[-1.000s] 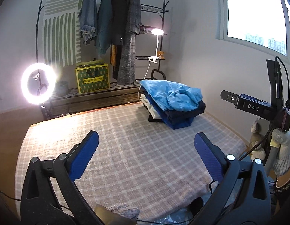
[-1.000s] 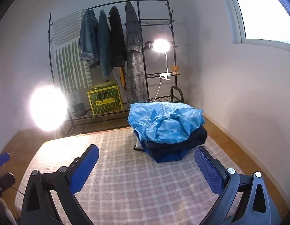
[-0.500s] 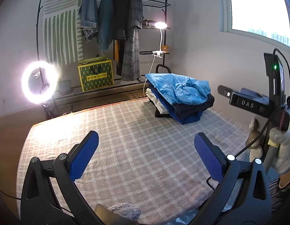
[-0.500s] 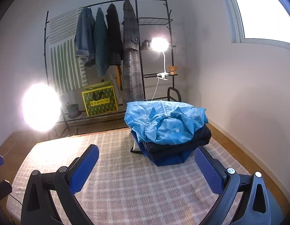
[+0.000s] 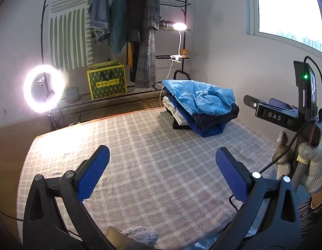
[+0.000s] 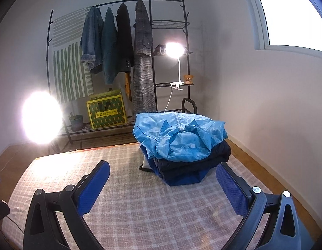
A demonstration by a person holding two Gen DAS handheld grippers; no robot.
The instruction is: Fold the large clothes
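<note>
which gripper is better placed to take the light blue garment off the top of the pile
Right, probably. The right gripper is open and faces the light blue garment nearly head-on, close ahead. The left gripper, also open, sees the pile farther off and to its right.

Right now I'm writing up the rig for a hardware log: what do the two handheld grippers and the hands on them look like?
Both match: the left gripper and right gripper have black plastic fingers with triangular cut-outs, silver screws and textured blue pads. Seen from the left wrist, the right gripper's body is black, marked "DAS", with a green light and black cables. The right hand wears a light knit glove.
</note>
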